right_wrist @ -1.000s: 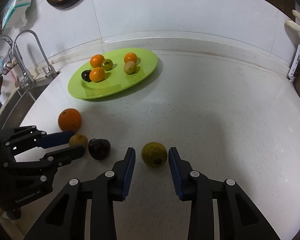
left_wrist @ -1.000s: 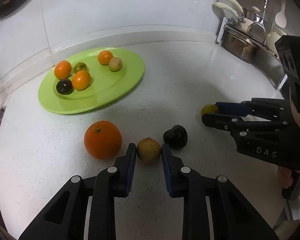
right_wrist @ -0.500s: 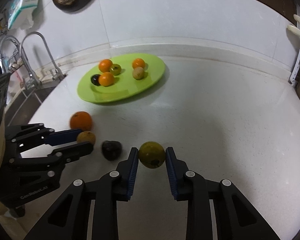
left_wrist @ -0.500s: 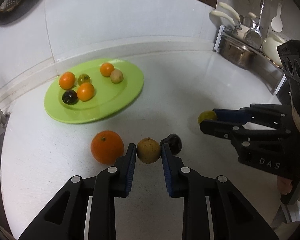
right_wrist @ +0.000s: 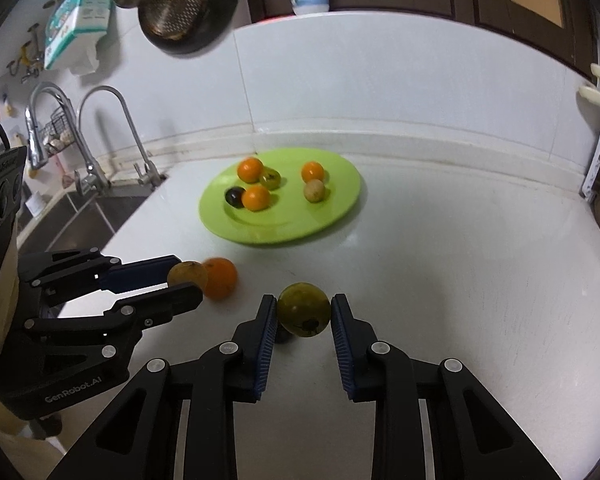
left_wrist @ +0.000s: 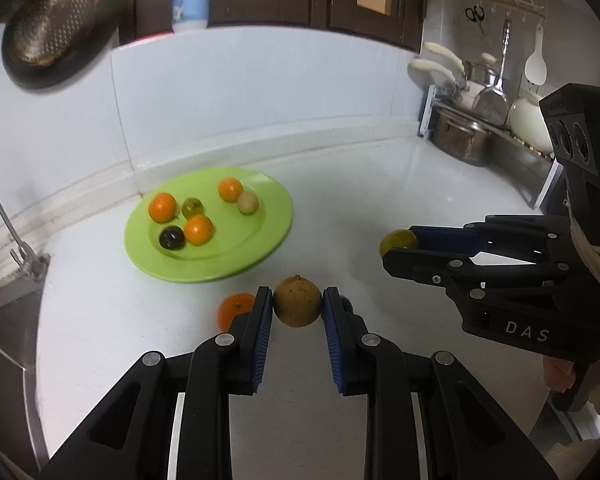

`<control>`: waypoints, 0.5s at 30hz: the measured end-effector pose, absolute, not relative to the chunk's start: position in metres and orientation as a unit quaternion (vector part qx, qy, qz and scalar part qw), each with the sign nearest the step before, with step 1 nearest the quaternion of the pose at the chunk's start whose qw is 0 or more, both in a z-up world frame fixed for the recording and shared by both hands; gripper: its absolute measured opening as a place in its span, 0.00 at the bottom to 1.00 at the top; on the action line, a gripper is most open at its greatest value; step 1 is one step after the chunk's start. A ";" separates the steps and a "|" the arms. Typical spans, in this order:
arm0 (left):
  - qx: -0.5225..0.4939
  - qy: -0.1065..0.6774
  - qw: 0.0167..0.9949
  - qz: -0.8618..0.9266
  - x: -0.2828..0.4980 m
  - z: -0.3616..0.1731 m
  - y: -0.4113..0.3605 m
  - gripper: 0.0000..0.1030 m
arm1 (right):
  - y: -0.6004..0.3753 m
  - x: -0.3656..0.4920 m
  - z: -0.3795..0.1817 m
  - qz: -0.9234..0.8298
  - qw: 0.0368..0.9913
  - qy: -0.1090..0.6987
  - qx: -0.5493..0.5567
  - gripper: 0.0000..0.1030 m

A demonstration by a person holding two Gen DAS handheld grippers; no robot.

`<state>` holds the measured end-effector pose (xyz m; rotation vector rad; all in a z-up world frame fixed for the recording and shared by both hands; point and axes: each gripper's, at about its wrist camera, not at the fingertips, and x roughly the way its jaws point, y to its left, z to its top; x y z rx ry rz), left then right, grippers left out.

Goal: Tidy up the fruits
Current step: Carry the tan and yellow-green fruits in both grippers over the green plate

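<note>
My left gripper (left_wrist: 297, 307) is shut on a brown round fruit (left_wrist: 297, 306) and holds it above the counter; it also shows in the right wrist view (right_wrist: 187, 274). My right gripper (right_wrist: 303, 314) is shut on a green-yellow fruit (right_wrist: 304, 309), lifted too; it also shows in the left wrist view (left_wrist: 398, 240). A green plate (left_wrist: 256, 240) with several small fruits sits at the back left. A large orange (left_wrist: 236, 309) lies on the counter below my left fingers. A dark fruit (right_wrist: 282, 337) is mostly hidden behind my right fingers.
A sink and taps (right_wrist: 88, 168) lie left of the plate. A dish rack with a pot and utensils (left_wrist: 480, 128) stands at the back right. A strainer (left_wrist: 52, 24) hangs on the wall. White counter (right_wrist: 460, 280) spreads right of the plate.
Both grippers closed on their fruits and lifted them off the counter. The orange and dark fruit stay on the counter, now lower in view.
</note>
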<state>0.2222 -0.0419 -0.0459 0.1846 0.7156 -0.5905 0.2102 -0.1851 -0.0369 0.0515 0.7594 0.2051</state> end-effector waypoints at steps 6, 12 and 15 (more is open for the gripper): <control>0.092 0.319 0.901 -0.279 0.224 -0.028 -0.033 0.25 | -0.177 0.209 -0.018 0.111 0.931 0.347 0.021 0.28; 0.086 0.303 0.910 -0.271 0.234 -0.015 -0.023 0.25 | -0.168 0.216 -0.002 0.127 0.936 0.327 0.020 0.28; 0.086 0.297 0.913 -0.266 0.241 -0.011 -0.019 0.25 | -0.163 0.223 0.006 0.135 0.939 0.316 0.018 0.28</control>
